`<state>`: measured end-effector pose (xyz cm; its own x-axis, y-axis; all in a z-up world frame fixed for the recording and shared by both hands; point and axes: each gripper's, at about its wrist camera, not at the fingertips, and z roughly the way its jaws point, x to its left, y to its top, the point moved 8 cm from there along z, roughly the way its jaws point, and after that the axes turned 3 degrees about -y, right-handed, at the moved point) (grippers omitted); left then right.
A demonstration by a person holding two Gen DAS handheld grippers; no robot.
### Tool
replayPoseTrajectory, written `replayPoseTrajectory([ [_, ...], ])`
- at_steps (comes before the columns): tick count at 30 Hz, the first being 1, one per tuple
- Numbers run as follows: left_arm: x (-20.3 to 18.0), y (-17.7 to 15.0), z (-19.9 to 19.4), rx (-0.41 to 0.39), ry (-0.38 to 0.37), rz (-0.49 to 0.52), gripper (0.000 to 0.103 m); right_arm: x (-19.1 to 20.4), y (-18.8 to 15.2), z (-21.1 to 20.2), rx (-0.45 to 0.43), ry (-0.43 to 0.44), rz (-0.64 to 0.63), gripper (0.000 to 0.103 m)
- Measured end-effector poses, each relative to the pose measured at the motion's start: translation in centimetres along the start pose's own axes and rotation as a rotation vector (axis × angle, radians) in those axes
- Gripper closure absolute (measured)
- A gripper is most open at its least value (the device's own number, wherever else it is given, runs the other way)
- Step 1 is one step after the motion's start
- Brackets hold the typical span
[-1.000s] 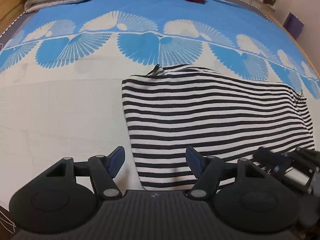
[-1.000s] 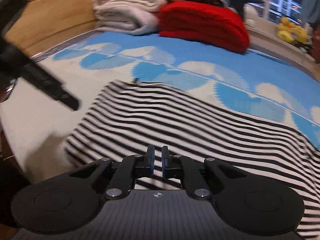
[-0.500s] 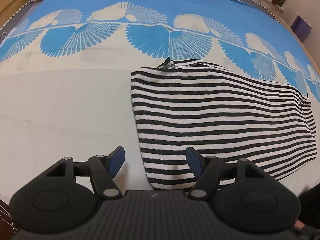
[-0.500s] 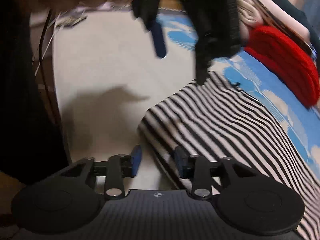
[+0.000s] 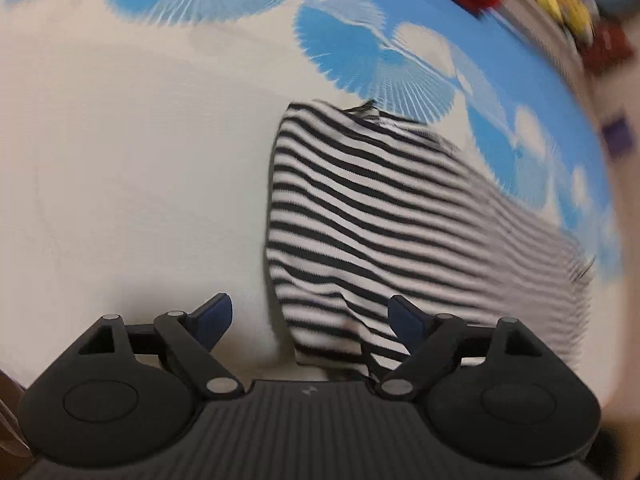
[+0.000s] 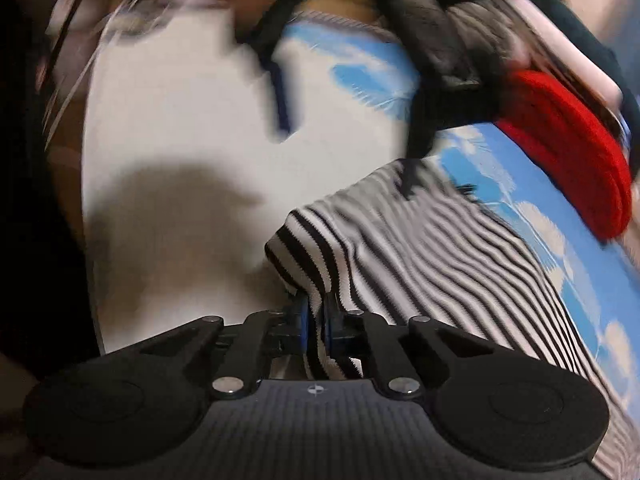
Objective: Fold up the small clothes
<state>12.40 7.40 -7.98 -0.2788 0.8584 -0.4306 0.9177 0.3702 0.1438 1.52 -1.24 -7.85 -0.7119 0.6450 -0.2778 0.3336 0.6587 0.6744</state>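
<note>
A black-and-white striped garment (image 5: 380, 216) lies folded on the bed cover (image 5: 120, 160). My left gripper (image 5: 309, 310) hovers over the garment's near left corner. Its jaws are opening wide, and the corner lies between the blue pads without touching them. In the right wrist view my right gripper (image 6: 316, 312) is closing, and its pads pinch the near corner of the striped garment (image 6: 440, 248), which is lifted and bunched. Above that, the left gripper appears as a blur with one blue finger (image 6: 283, 112) over the white cover.
The cover is white near me and blue with fan patterns farther back. A red folded blanket (image 6: 568, 152) and pale folded bedding lie at the head end. A person's dark clothing (image 6: 40, 240) fills the left of the right wrist view, by the bed edge.
My right gripper opened, swung to the garment's near corner and shut on it. My left gripper rolled, dropped closer to that corner and spread its jaws wider.
</note>
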Motion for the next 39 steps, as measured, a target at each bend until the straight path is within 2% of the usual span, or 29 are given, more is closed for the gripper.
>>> replayPoseTrajectory([
  [2,0.0,0.1,0.4,0.043,-0.137,-0.108,0.010,-1.6,1.2,-1.4,-0.045,-0.016,0.066,0.097],
  [3,-0.2,0.1,0.7,0.057,-0.183,-0.121,0.001,-2.3,1.7,-2.1,-0.065,-0.019,0.093,0.097],
  [8,-1.2,-0.2,4.2,0.145,-0.293,-0.157,0.000,-3.9,2.0,-4.4,-0.119,-0.005,0.169,0.097],
  [11,-1.5,0.9,5.9,0.147,-0.280,-0.197,0.001,-4.2,1.8,-5.5,-0.133,0.003,0.188,0.098],
  [14,-2.7,2.4,6.9,0.138,-0.361,-0.214,0.002,-4.2,1.9,-6.2,-0.146,0.009,0.187,0.102],
  [16,-2.9,3.0,7.9,0.143,-0.352,-0.221,0.010,-4.3,2.0,-6.6,-0.150,0.014,0.180,0.102],
  [18,-2.8,3.0,9.2,0.180,-0.326,-0.232,0.043,-4.3,2.1,-6.8,-0.149,0.015,0.168,0.102],
  [19,-2.6,2.9,9.7,0.197,-0.306,-0.232,0.048,-4.3,2.1,-6.8,-0.147,0.015,0.166,0.102],
  [23,-3.4,3.2,10.6,0.204,-0.306,-0.162,0.087,-4.3,2.0,-6.5,-0.126,0.021,0.174,0.102],
  [28,-3.3,3.8,9.0,0.161,-0.328,-0.113,0.093,-3.6,2.8,-5.8,-0.112,0.034,0.164,0.102],
  [31,-2.4,4.7,5.6,0.103,-0.318,-0.093,0.094,-2.8,4.0,-5.5,-0.125,0.063,0.170,0.102],
  [36,1.0,5.5,-1.8,-0.022,-0.294,-0.125,0.094,-1.4,8.1,-7.7,-0.256,0.173,0.237,0.102],
  [39,1.8,4.8,-3.1,-0.032,-0.231,-0.144,0.094,-1.6,9.5,-8.8,-0.300,0.223,0.316,0.102],
])
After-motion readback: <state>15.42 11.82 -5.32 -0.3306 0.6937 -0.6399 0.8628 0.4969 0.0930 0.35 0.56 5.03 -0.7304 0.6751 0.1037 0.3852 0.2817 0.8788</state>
